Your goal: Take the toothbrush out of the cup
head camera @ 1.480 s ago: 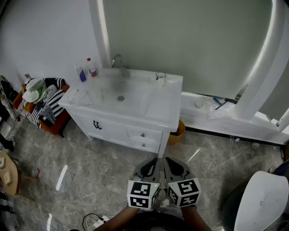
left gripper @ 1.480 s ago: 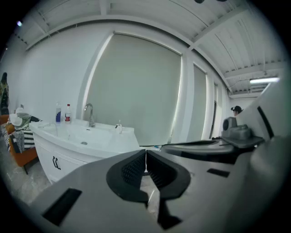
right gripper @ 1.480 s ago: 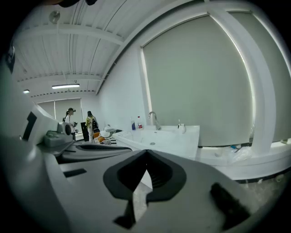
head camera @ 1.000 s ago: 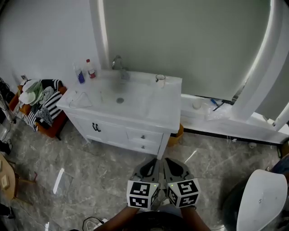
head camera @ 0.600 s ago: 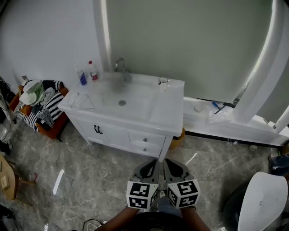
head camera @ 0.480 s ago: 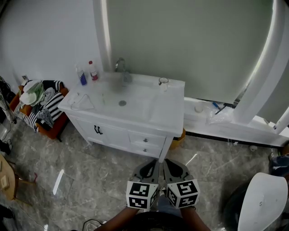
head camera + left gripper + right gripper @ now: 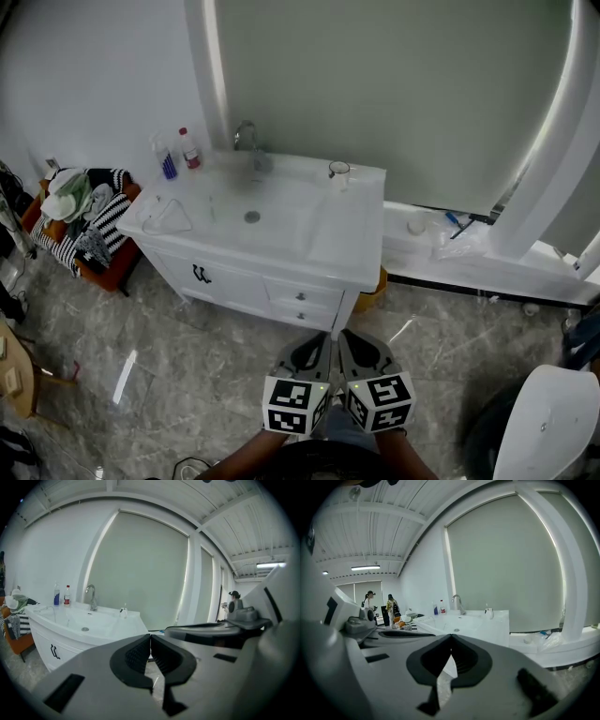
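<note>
– At the back right corner of the white desk (image 7: 352, 239), beside the basin (image 7: 248, 211), the cup (image 7: 338, 171) is seen standing upright. A thin stem, judged to be the toothbrush (image 7: 486, 605), is made out rising from it in the right gripper view. Has anything of the task been done?

– Nothing, as far as can be judged. The toothbrush is lodged in the cup, and the cup is untouched. The left gripper (image 7: 322, 339) and the right gripper (image 7: 345, 339) are held side by side low over the marble floor (image 7: 187, 347), well apart from the desk.

– How are the jaws set?

– Both pairs of jaws are brought together, and nothing is clamped between them. That is shown plainly in each gripper's own view.

– So what is left?

– The whole of it, it would seem. The desk has to be approached, one pair of jaws parted and closed on the stem above the rim, and the toothbrush lifted clear. The cup may need to be steadied by the other gripper, since it looks light and could be tipped.
</note>
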`<state>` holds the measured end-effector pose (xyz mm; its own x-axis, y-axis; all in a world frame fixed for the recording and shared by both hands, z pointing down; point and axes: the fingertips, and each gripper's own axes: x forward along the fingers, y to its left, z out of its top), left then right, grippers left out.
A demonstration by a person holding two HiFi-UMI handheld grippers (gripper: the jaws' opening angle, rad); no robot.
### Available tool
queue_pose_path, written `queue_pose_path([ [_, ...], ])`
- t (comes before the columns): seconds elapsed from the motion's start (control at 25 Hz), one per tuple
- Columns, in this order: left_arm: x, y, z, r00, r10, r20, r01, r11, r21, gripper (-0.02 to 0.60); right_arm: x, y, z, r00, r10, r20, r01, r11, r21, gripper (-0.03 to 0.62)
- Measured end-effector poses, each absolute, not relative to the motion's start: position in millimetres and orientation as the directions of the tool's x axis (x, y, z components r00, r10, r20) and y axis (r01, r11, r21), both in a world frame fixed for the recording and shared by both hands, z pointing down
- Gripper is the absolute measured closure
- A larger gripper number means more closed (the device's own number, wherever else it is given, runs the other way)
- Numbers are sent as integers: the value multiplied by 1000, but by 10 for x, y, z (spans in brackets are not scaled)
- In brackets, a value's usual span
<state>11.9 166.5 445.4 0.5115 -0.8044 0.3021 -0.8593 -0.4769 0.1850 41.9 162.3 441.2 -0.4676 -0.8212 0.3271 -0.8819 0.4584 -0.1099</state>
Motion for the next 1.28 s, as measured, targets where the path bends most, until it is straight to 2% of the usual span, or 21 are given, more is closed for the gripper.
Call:
queue_pose_path([
  [1.28,968,72,4474,441,-828,346,-897,-417,145,571,1242,34,4483,-543,-774,325,-838,523,-155,583],
])
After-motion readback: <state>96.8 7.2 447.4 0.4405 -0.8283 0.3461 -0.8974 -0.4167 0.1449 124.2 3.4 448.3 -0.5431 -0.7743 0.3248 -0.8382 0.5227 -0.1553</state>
